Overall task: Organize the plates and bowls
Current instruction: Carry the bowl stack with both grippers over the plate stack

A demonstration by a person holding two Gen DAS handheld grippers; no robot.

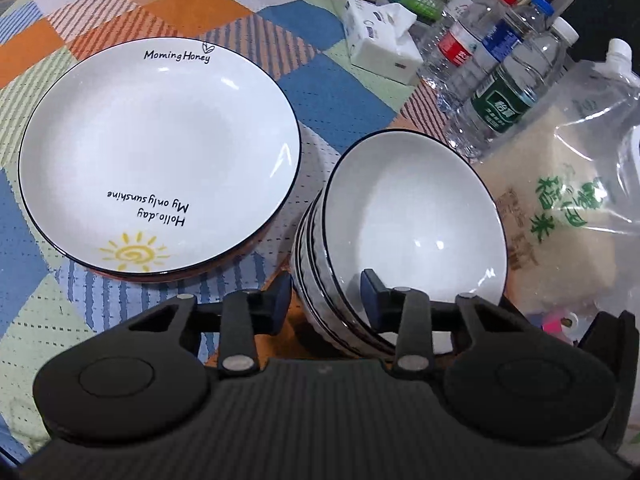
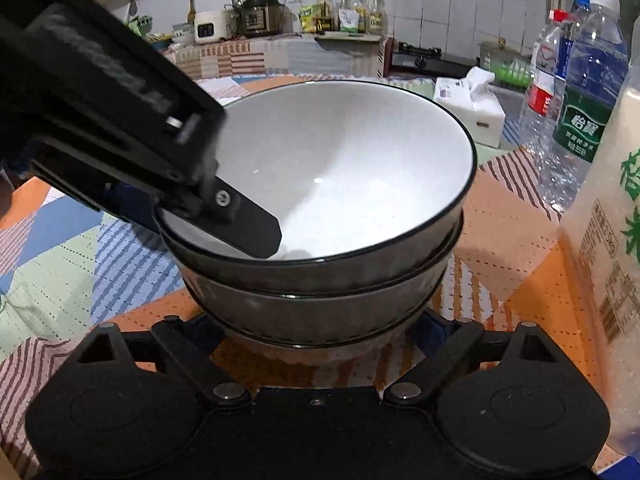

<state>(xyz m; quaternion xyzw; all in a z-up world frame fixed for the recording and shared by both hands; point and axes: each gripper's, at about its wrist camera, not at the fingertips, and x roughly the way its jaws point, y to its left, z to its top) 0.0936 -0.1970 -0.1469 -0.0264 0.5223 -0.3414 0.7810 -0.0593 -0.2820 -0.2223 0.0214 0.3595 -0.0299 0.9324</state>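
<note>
A stack of white bowls (image 1: pixel 416 216) with black rims stands on the patterned tablecloth; it fills the right wrist view (image 2: pixel 344 184). My left gripper (image 1: pixel 326 292) straddles the near rim of the top bowl, one finger inside and one outside, with a gap showing at the wall. It shows from the side in the right wrist view (image 2: pixel 224 220). My right gripper (image 2: pixel 316 332) is open, its fingers on either side of the stack's base. White plates (image 1: pixel 156 152) printed with "Morning Honey" and a sun lie stacked to the left of the bowls.
Three water bottles (image 1: pixel 500 72), a tissue pack (image 1: pixel 380 48) and a clear bag of rice (image 1: pixel 568 216) stand right of and behind the bowls. The rice bag (image 2: pixel 608 256) is close beside the right gripper. A kitchen counter with appliances (image 2: pixel 260 16) runs along the back.
</note>
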